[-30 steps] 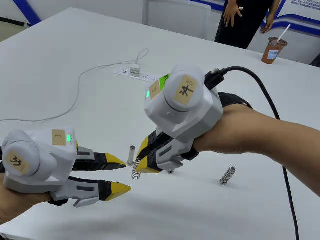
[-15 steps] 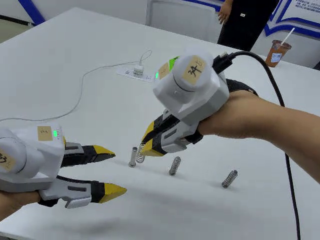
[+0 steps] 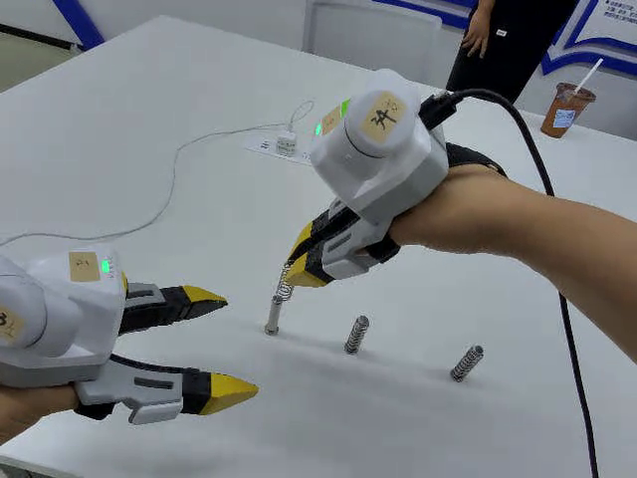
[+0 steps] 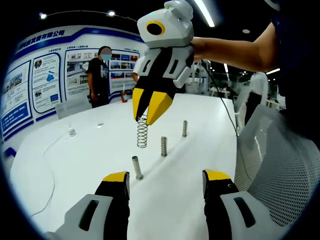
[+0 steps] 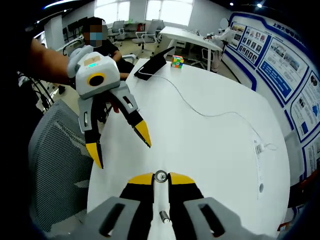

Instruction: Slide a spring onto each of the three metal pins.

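Note:
Over the bare metal pin (image 3: 274,314), my right gripper (image 3: 299,271) is shut on a spring (image 3: 285,284) that hangs from its yellow tips, its lower end just above and slightly right of the pin top. Two more pins (image 3: 356,335) (image 3: 466,362) to the right carry springs. My left gripper (image 3: 224,344) stands open at the lower left, nothing between its fingers. In the left gripper view the held spring (image 4: 143,132) hangs above the bare pin (image 4: 136,167). In the right gripper view the spring (image 5: 160,175) shows end-on between the shut jaws, the pin (image 5: 164,216) below it.
A white power strip (image 3: 274,146) with a thin cable lies at the back of the white table (image 3: 149,110). A drink cup (image 3: 566,108) stands far right, and a person (image 3: 498,40) stands behind the table. A black cable (image 3: 528,139) trails from my right gripper.
My right gripper has lifted the spring from table level beside the bare pin to just above the pin's top. The left gripper stays open in about the same place.

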`<act>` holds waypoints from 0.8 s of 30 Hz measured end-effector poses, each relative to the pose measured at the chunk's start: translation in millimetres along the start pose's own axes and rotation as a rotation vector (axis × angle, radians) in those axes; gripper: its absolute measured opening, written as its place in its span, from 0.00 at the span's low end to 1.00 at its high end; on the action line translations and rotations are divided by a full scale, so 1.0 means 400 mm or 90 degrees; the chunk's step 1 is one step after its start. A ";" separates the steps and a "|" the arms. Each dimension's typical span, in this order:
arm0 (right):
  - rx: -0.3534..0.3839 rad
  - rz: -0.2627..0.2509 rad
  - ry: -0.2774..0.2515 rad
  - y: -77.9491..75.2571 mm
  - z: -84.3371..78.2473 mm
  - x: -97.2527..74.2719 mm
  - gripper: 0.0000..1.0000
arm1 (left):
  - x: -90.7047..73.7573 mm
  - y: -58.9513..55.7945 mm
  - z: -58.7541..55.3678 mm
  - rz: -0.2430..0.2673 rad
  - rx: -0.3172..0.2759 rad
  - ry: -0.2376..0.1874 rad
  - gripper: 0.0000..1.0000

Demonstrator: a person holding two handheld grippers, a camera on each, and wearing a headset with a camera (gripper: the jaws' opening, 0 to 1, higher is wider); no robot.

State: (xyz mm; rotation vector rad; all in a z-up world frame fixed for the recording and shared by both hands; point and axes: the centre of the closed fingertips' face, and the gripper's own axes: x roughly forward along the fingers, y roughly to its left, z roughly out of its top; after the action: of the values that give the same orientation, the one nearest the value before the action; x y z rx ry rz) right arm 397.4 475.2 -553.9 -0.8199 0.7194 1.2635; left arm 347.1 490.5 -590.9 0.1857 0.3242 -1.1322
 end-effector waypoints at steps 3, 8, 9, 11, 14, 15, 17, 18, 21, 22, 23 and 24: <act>0.002 0.002 0.002 -0.005 -0.002 0.012 0.11 | -0.001 0.001 -0.002 0.002 -0.003 0.000 0.62; 0.008 0.004 0.008 -0.024 -0.014 0.034 0.11 | -0.004 0.002 -0.007 0.006 -0.009 0.001 0.64; 0.010 0.003 0.008 -0.028 -0.017 0.036 0.11 | -0.004 0.003 -0.008 0.007 -0.010 0.001 0.64; 0.014 0.004 0.010 -0.034 -0.022 0.041 0.11 | -0.006 0.004 -0.009 0.008 -0.011 0.001 0.65; 0.016 0.006 0.012 -0.035 -0.024 0.048 0.11 | -0.007 0.006 -0.010 0.008 -0.014 0.001 0.65; 0.017 0.008 0.013 -0.039 -0.026 0.052 0.11 | -0.007 0.007 -0.011 0.009 -0.014 0.001 0.65; 0.018 0.009 0.016 -0.043 -0.029 0.058 0.11 | -0.006 0.008 -0.012 0.009 -0.014 0.003 0.65; 0.018 0.009 0.018 -0.043 -0.031 0.060 0.11 | -0.006 0.008 -0.013 0.009 -0.015 0.003 0.65; 0.021 0.010 0.019 -0.044 -0.033 0.063 0.11 | -0.005 0.008 -0.014 0.008 -0.016 0.003 0.65; 0.022 0.010 0.020 -0.045 -0.034 0.064 0.11 | -0.005 0.009 -0.015 0.008 -0.016 0.004 0.65; 0.022 0.011 0.021 -0.044 -0.034 0.065 0.11 | -0.005 0.010 -0.016 0.009 -0.016 0.004 0.65; 0.023 0.012 0.020 -0.044 -0.034 0.066 0.11 | -0.005 0.010 -0.016 0.008 -0.016 0.004 0.65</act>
State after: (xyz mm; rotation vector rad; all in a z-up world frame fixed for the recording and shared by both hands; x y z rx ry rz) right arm 418.8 475.6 -580.9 -0.8077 0.7748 1.2534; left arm 349.0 495.8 -596.5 0.1690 0.3429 -1.1139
